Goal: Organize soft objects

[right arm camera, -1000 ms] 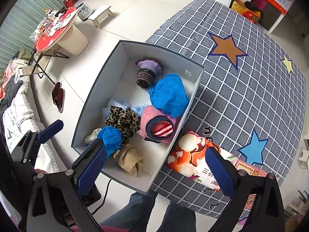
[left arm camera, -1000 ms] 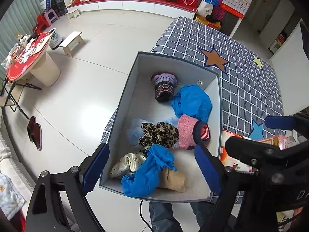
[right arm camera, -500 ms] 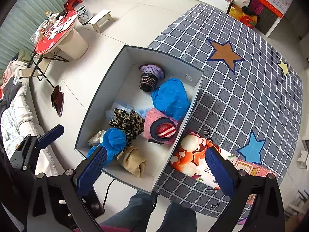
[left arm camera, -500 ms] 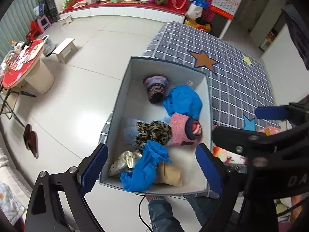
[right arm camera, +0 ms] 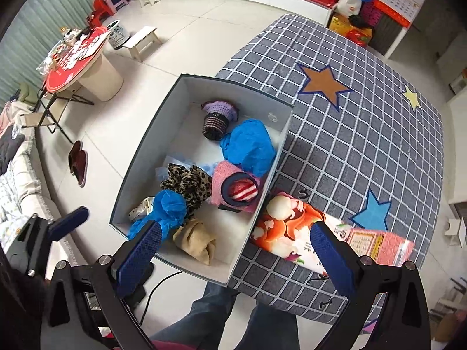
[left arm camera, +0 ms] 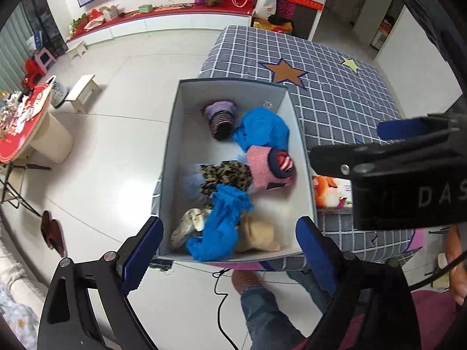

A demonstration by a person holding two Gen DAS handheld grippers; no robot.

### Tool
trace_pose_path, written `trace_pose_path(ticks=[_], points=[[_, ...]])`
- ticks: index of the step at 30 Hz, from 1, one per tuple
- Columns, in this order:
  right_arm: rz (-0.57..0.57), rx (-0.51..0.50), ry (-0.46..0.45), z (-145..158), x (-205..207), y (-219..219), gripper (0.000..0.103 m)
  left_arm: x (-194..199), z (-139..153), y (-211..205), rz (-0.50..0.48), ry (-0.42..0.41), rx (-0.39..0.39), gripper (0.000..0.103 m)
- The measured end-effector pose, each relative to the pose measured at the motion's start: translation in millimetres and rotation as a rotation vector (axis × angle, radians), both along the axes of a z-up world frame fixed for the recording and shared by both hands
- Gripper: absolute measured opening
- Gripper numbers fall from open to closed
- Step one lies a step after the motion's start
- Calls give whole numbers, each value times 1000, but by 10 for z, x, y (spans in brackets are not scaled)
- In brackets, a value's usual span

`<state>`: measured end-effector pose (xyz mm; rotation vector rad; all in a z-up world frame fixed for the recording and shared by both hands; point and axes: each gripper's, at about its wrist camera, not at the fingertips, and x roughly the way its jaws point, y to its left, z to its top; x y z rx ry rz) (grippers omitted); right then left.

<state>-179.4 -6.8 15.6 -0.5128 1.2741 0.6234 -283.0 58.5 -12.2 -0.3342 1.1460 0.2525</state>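
A grey box (left arm camera: 172, 134) (right arm camera: 140, 157) with a white inside stands at the near edge of the checked table. It holds several soft things: a purple knit hat (left arm camera: 220, 116) (right arm camera: 217, 116), blue cloths (left arm camera: 262, 131) (right arm camera: 248, 145), a pink roll (left arm camera: 268, 169) (right arm camera: 233, 185), a leopard scrunchie (left arm camera: 224, 175) (right arm camera: 186, 183), a beige sock (left arm camera: 256, 236) (right arm camera: 195, 242). My left gripper (left arm camera: 229, 250) is open and empty, high above the box's near end. My right gripper (right arm camera: 233, 250) is open and empty, above the box's near right corner; it also shows in the left wrist view (left arm camera: 400, 128).
A flowered packet (right arm camera: 306, 236) (left arm camera: 332, 189) lies on the checked tablecloth (right arm camera: 364, 131) right of the box. A red round table (right arm camera: 76, 55), a stool (right arm camera: 143, 40) and slippers (right arm camera: 78, 163) stand on the white floor to the left. The person's legs (right arm camera: 204, 312) are below.
Both grippers have risen and drawn back from the box, so it looks smaller. The things in the box have not moved.
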Motion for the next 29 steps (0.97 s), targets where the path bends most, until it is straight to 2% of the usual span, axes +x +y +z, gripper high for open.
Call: trace_pose_path(ticks=[8,26,29], points=[[-25,-7,26,-129,-133,-8,102,-104,-43,92,38,23,-19,94],[-4,-20,27,-164,-200,134,102,-154,-105,263,82,46,-32,94],[-6,-19,33,-165,-177,143,102,-191,-39,302,105,-19,-31,94]])
